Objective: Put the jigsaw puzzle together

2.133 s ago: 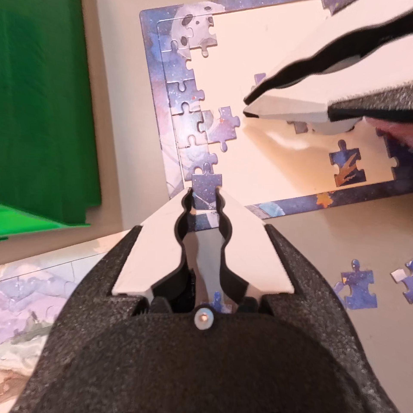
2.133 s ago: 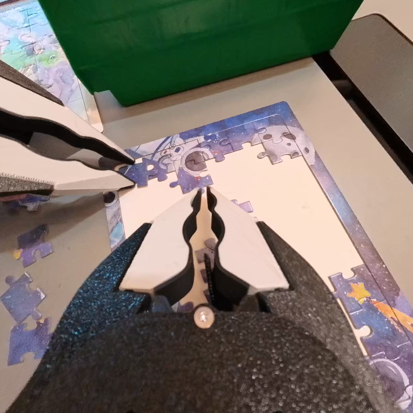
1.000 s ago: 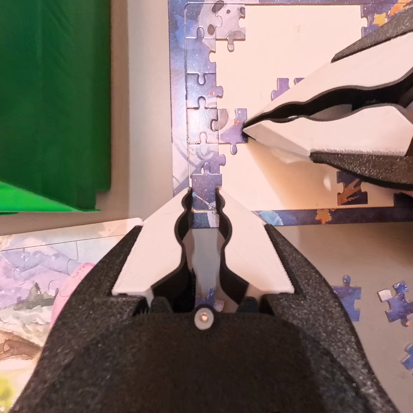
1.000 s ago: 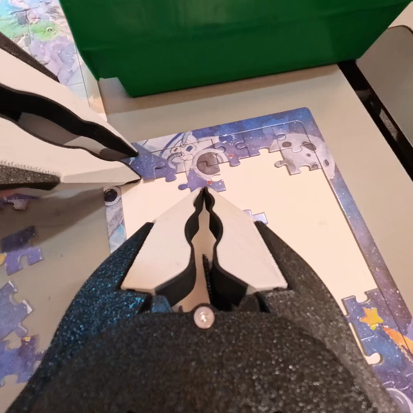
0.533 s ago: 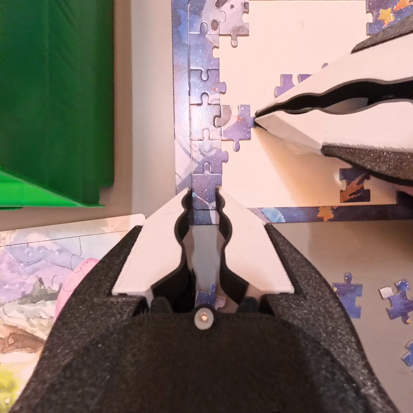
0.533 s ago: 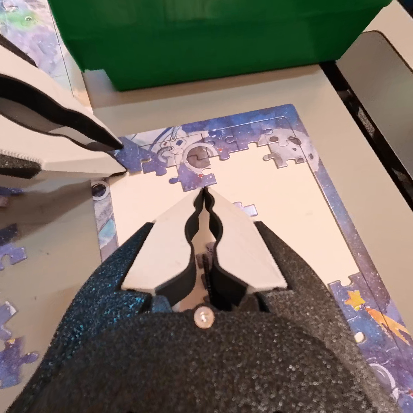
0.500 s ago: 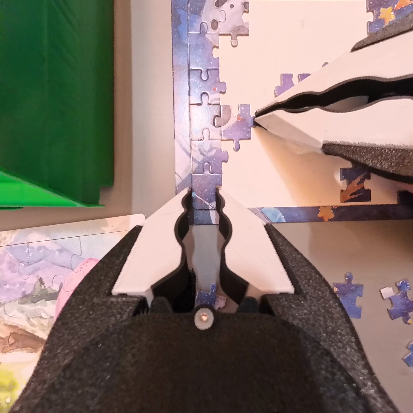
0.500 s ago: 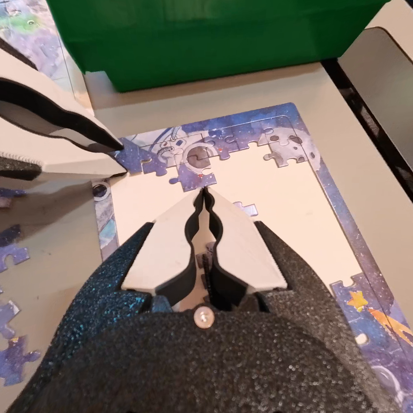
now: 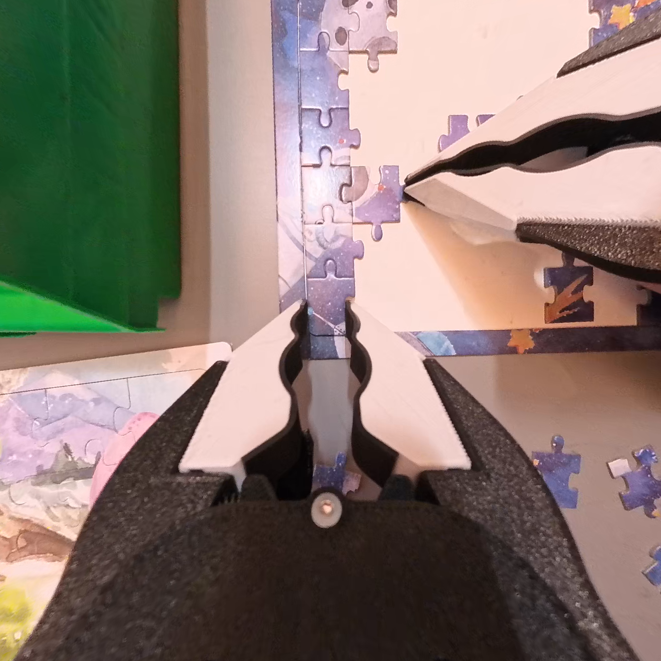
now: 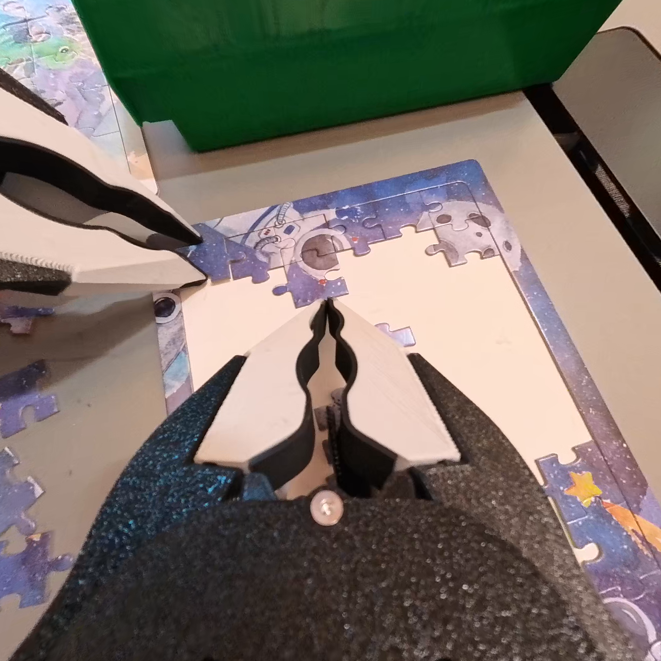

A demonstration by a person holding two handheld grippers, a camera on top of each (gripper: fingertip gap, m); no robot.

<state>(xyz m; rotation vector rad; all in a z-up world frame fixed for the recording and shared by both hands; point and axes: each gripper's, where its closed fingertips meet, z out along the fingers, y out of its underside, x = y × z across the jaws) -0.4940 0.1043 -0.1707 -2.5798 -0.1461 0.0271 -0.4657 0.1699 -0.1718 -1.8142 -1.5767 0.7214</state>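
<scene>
Left wrist view first, sweeping across: a green bin (image 9: 86, 161) is sitting far left, with a finished pastel puzzle (image 9: 71, 429) lying below it. Next comes my left gripper (image 9: 326, 304), whose jaws are standing a piece-width apart, straddling the corner piece (image 9: 331, 304) at the near end of the puzzle tray (image 9: 286, 143); I cannot tell whether the pads are actually pinching it. A column of joined pieces is running up the tray's left edge to the moon piece (image 9: 368, 32). Just right of that column, the helmet piece (image 9: 377, 196) is lying on the bare cream board, and my right gripper (image 9: 407, 187) is pressing its clenched tips against that piece's right edge. Further right, a comet piece (image 9: 568, 297) is resting by the tray's near border, and loose pieces (image 9: 556, 475) are lying scattered on the grey table (image 9: 500, 411).

Right wrist view is showing my right gripper (image 10: 328, 302) with its tips together, gripping nothing, touching the helmet piece (image 10: 318, 289).
</scene>
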